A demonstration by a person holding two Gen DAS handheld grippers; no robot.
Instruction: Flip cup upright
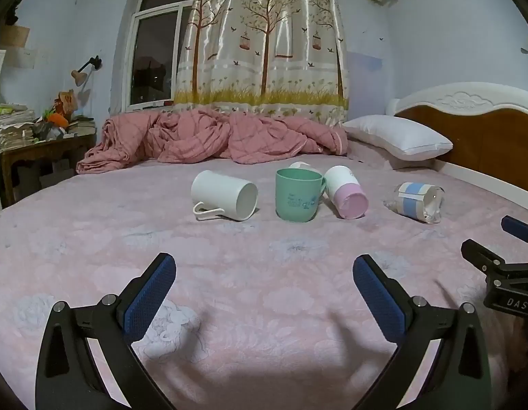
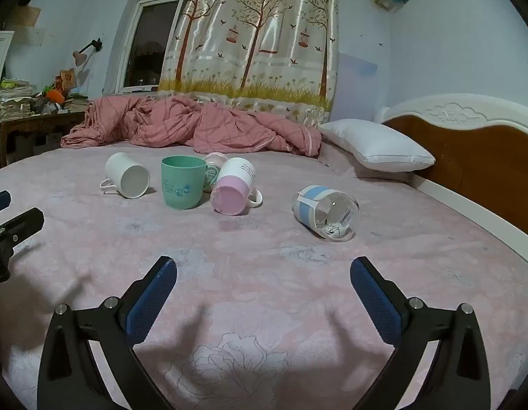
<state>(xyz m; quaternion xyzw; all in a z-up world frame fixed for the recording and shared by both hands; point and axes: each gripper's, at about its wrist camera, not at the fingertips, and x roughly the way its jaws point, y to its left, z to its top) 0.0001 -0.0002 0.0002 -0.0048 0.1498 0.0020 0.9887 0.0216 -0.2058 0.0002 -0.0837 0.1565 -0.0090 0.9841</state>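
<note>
Cups scattered on a pink bedspread (image 1: 264, 256), gripper fingers spread in front.

The left gripper (image 1: 264, 273) hangs wide apart and empty, near. Farther off, a white cup (image 1: 224, 195) lies on its side, a green cup (image 1: 298, 194) stands upright, a white-and-pink cup (image 1: 346, 192) lies tipped just right of it, and a blue-banded cup (image 1: 417, 201) lies farther right.

Pink floral bedspread (image 1: 264, 273) covers bed. Crumpled pink quilt (image 1: 212, 140) along far edge, white pillow (image 1: 397, 136) beside wooden headboard (image 1: 486, 136). Tree-print curtain (image 1: 264, 41) half covers window (image 1: 154, 54) (dark outside). Cluttered desk (image 1: 35, 136) at left.
</note>
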